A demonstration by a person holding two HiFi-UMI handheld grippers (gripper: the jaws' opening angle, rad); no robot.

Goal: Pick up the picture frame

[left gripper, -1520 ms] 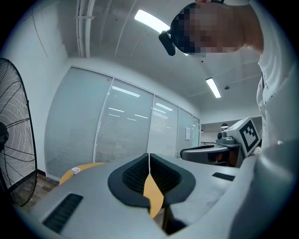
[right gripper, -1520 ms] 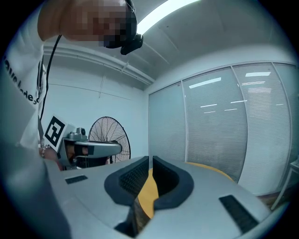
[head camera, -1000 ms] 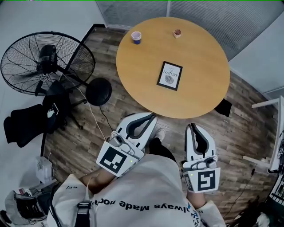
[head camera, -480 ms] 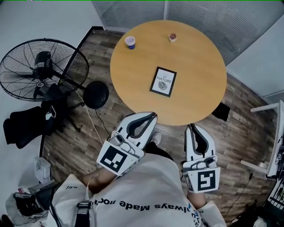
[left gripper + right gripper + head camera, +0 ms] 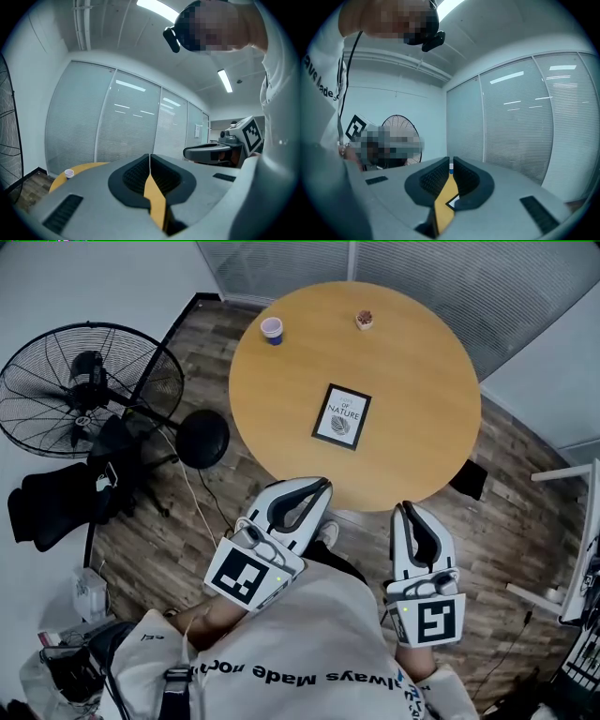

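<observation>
One black wire-cage fan (image 5: 89, 385) stands on the plank floor at 9 o'clock of the round wooden table (image 5: 422, 446). The left gripper (image 5: 314, 491) has its jaws pressed together on nothing. One flat rectangular picture frame (image 5: 341, 415), black-edged round a white print, lies mid-table, at 12 o'clock from that gripper and 11 o'clock from the right gripper (image 5: 410, 514), well apart from both. The right jaws are all but touching, also empty. One small cup (image 5: 272, 330) and one small round item (image 5: 364, 320) sit near the table's far edge.

Left gripper (image 5: 149, 159): jaws pressed together, nothing between them.
Table (image 5: 83, 167) edge with small cup (image 5: 69, 173) low left; glass wall (image 5: 122, 122) with blinds behind; right gripper (image 5: 187, 152) alongside at right.
</observation>
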